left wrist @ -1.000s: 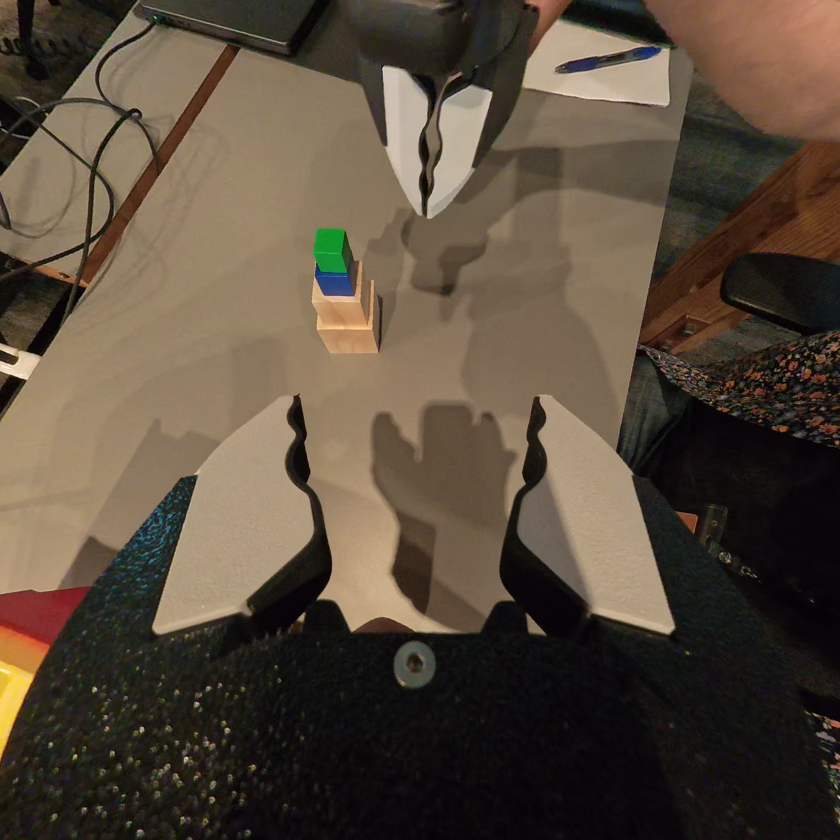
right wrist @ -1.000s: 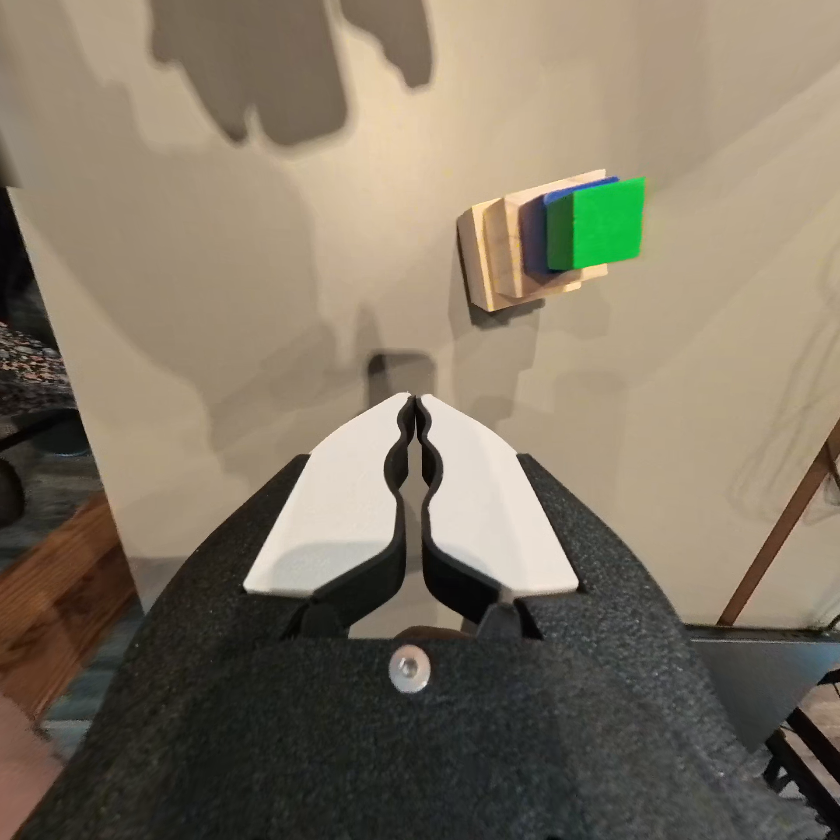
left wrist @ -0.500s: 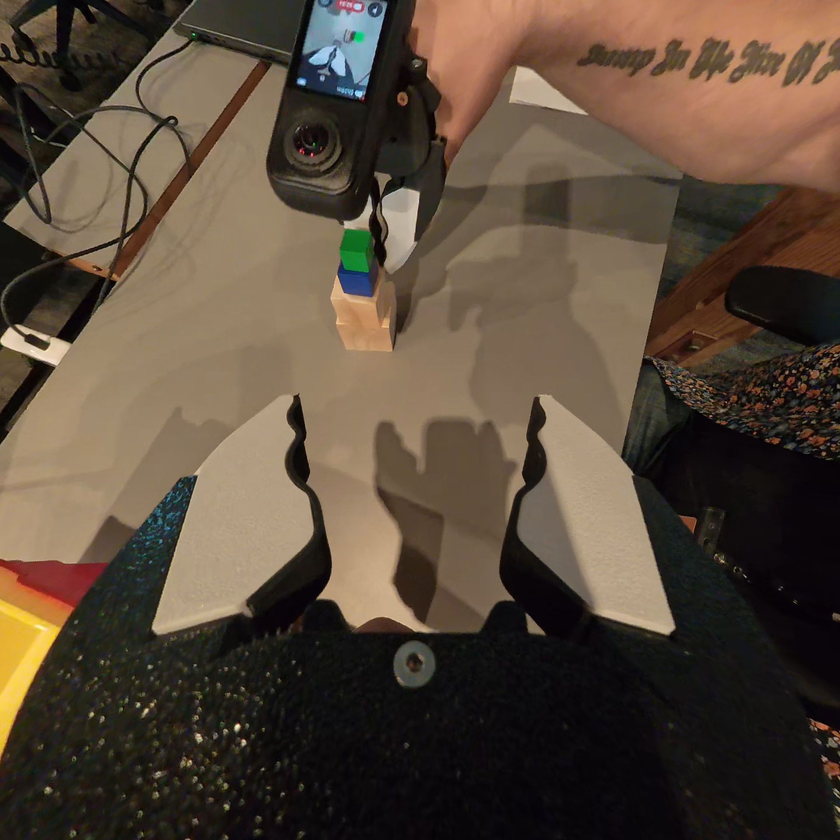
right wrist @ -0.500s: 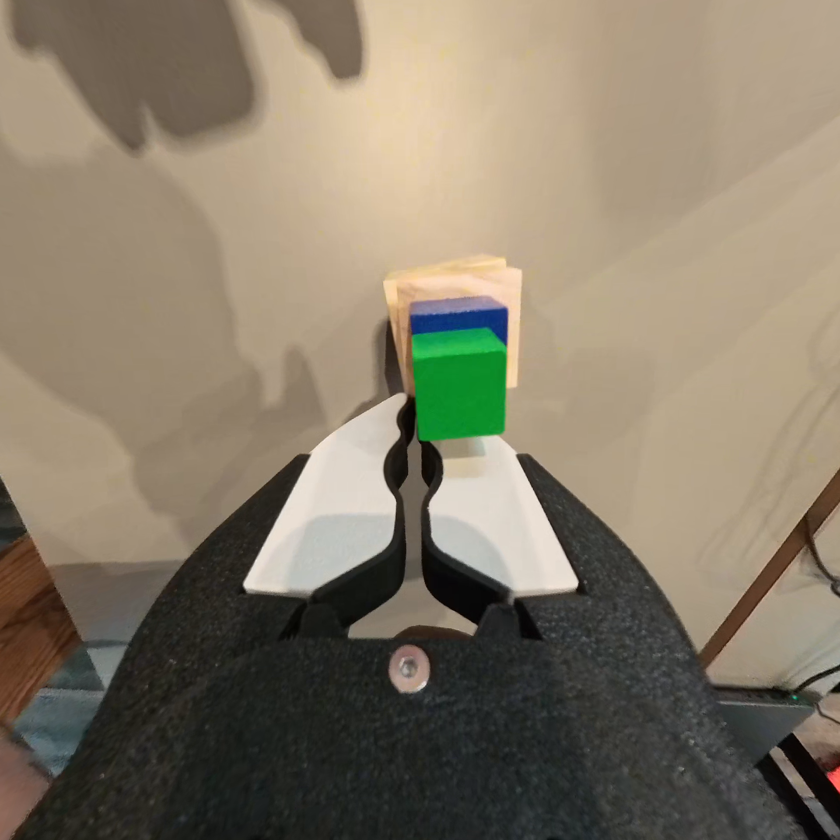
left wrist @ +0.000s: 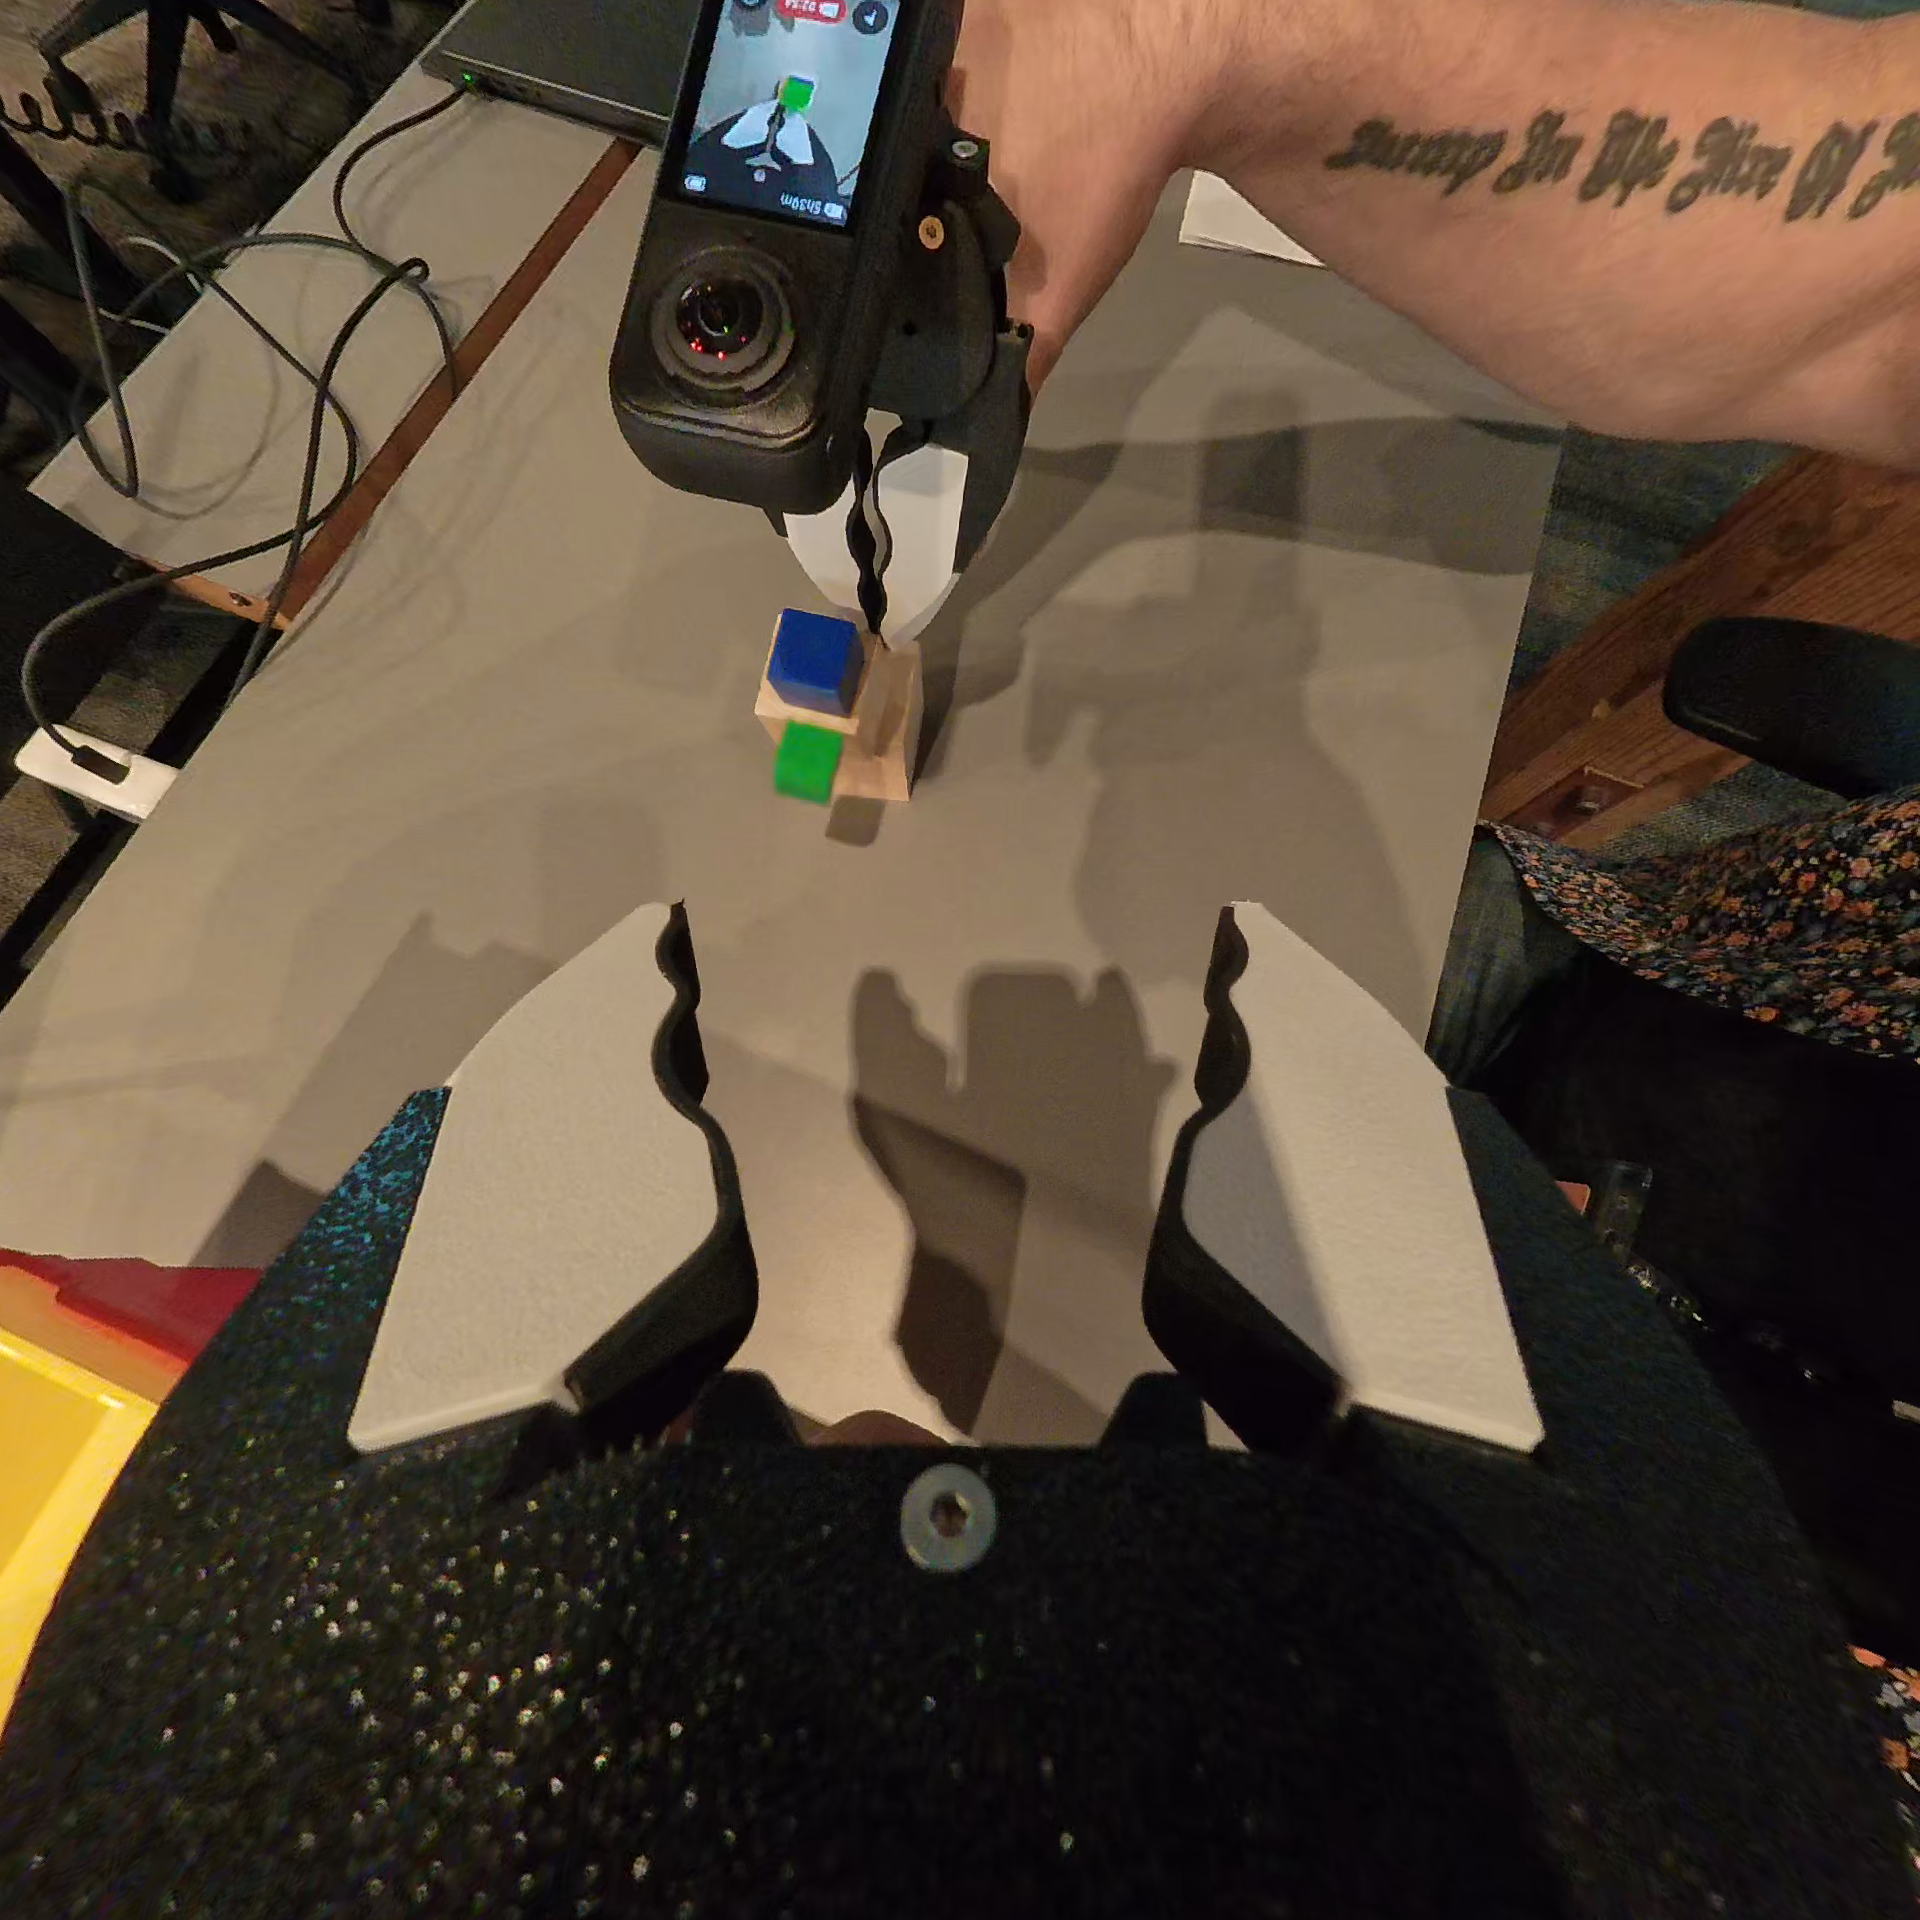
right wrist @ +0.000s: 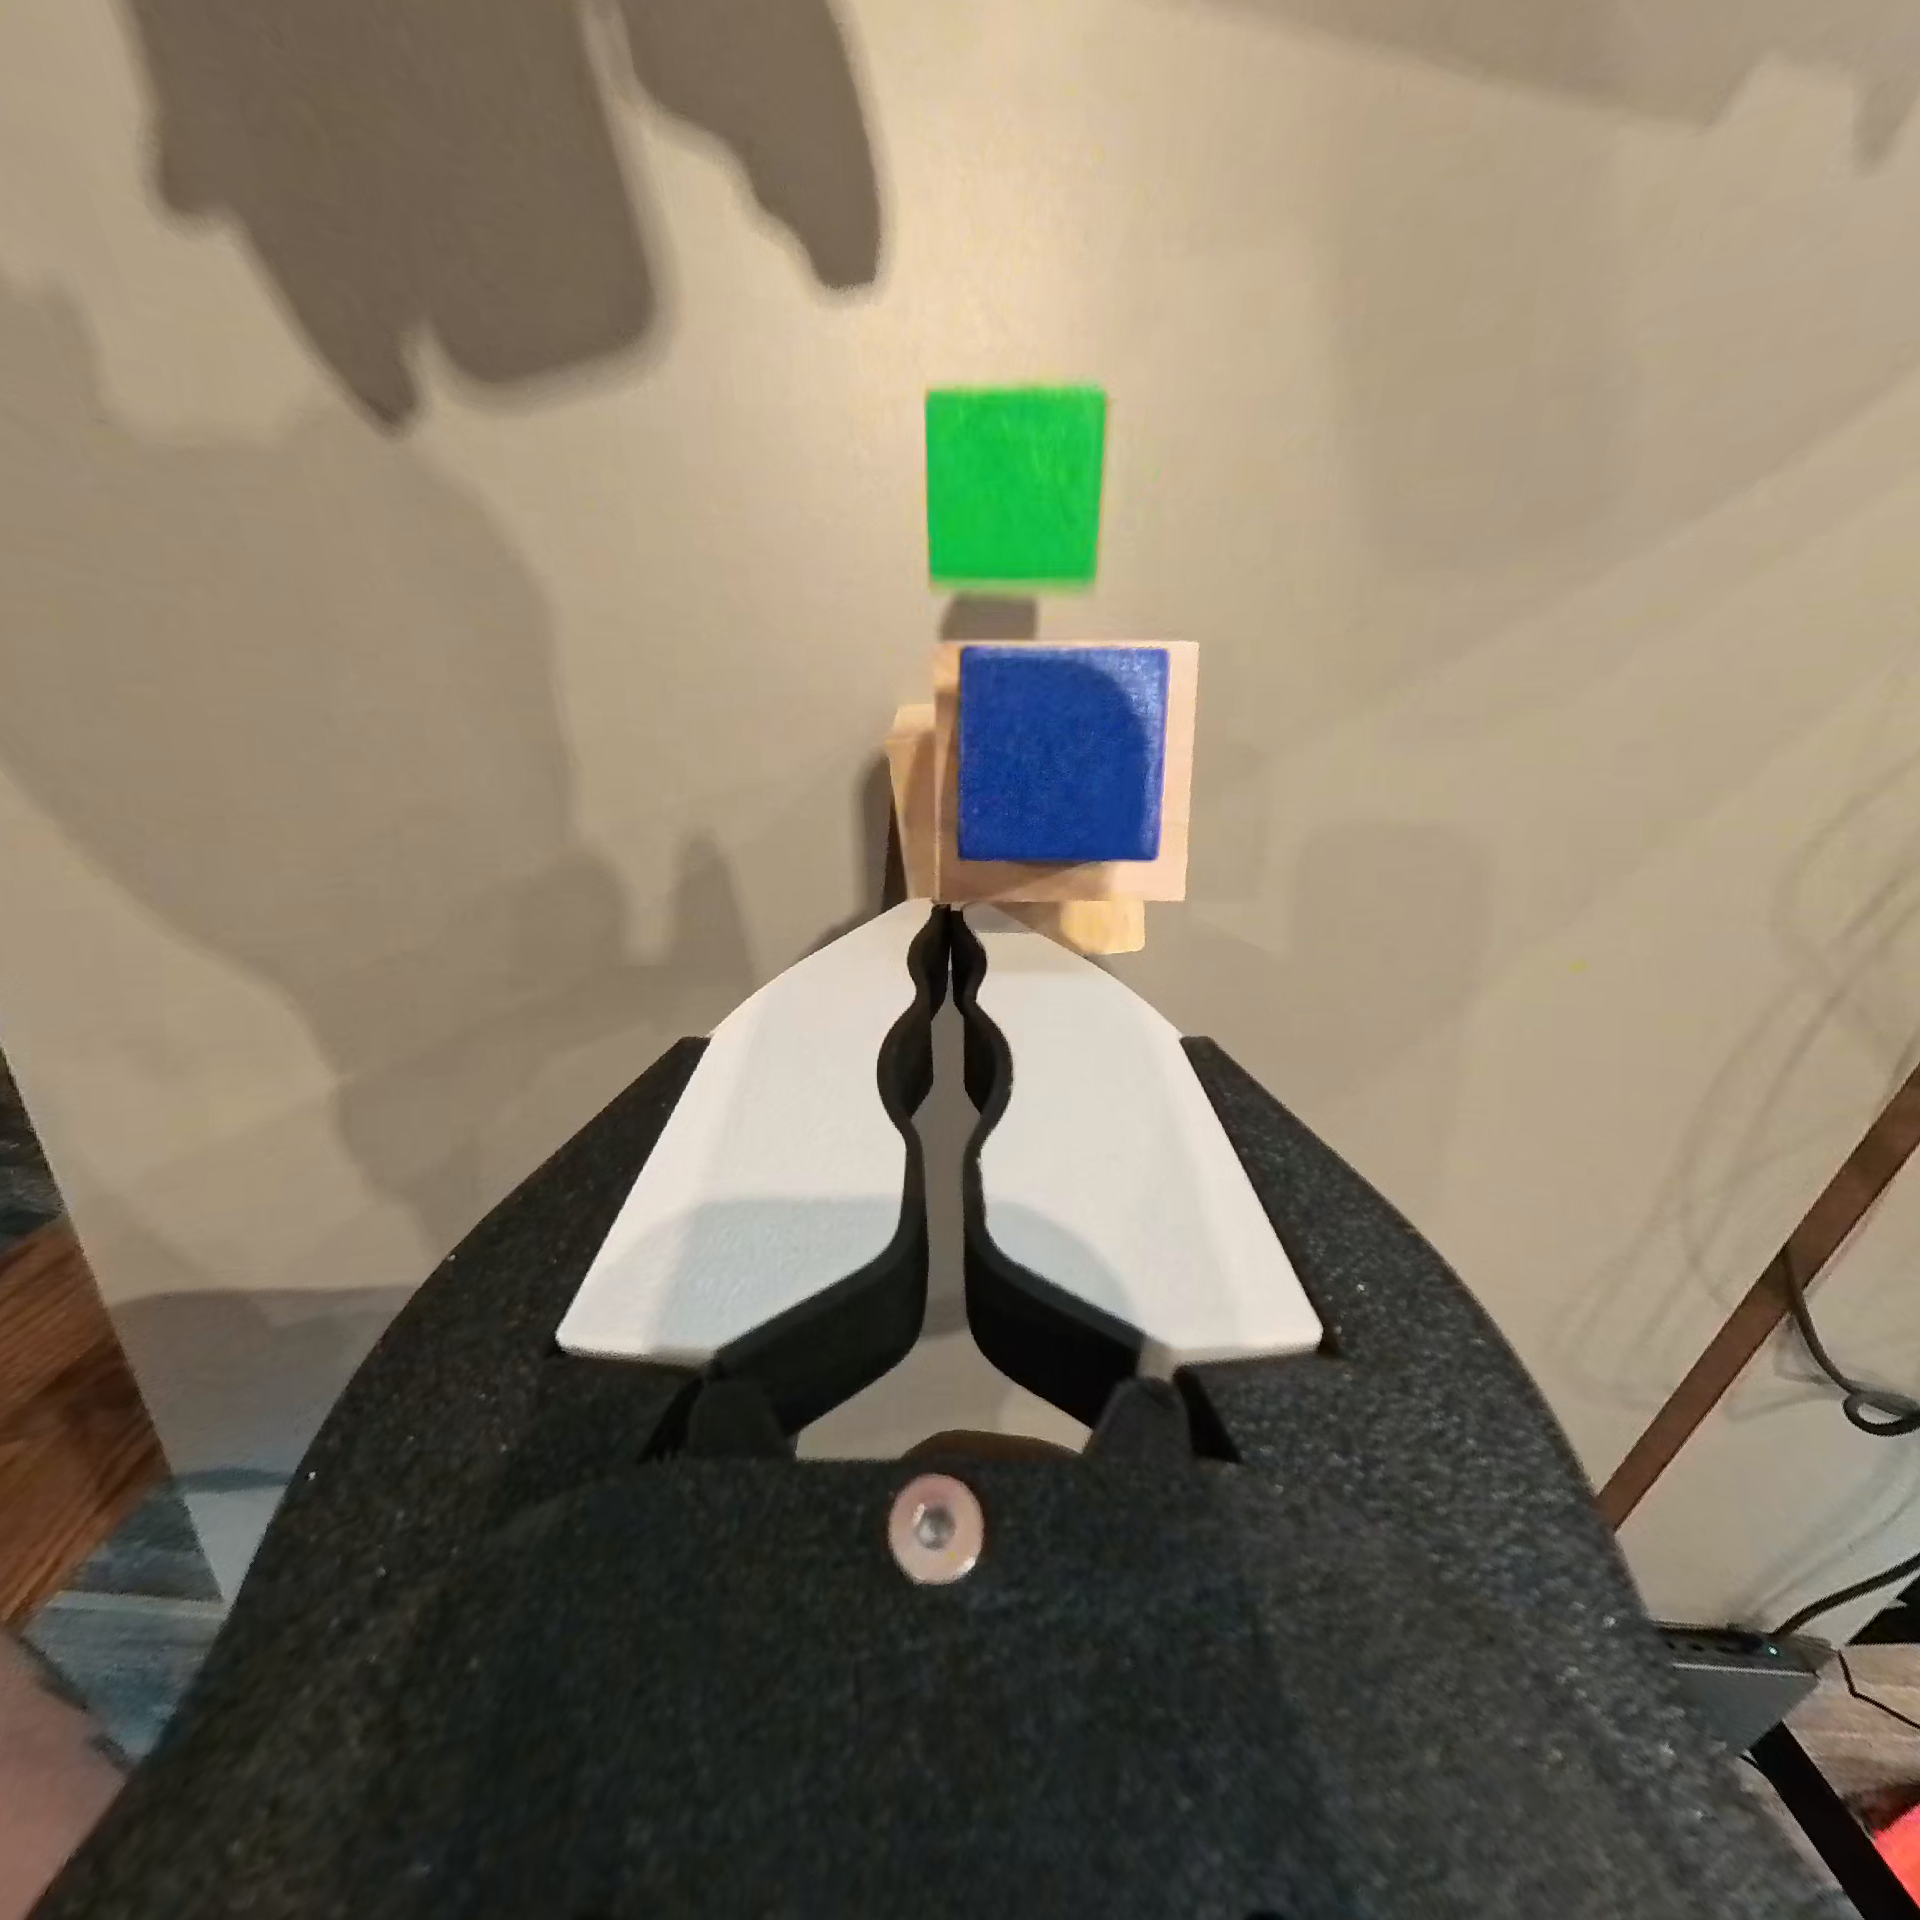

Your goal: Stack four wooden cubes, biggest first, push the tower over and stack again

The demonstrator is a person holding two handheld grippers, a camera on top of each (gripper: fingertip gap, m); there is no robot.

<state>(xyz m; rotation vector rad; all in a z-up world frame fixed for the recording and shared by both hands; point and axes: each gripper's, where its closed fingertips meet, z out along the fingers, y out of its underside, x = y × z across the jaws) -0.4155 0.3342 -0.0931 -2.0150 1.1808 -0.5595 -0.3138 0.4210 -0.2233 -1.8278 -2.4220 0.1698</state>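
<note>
A small stack stands mid-table: a blue cube on two plain wooden blocks. A green cube is off the stack, in front of it on its near side, slightly blurred. My right gripper is shut and empty, its tip right at the far side of the stack. In the right wrist view its tip is against the wooden blocks just below the blue cube, with the green cube beyond. My left gripper is open and empty, well short of the stack.
The grey table carries cables and a laptop at the far left, and white paper at the back. A yellow and red bin sits at the near left. A person's arm reaches over the table. The gap from one gripper's tips to the other's is roughly 20 cm.
The shut right gripper pushed forward into the top of the stack. The green cube has come off the blue cube and dropped to the near side. The left gripper stayed open.
</note>
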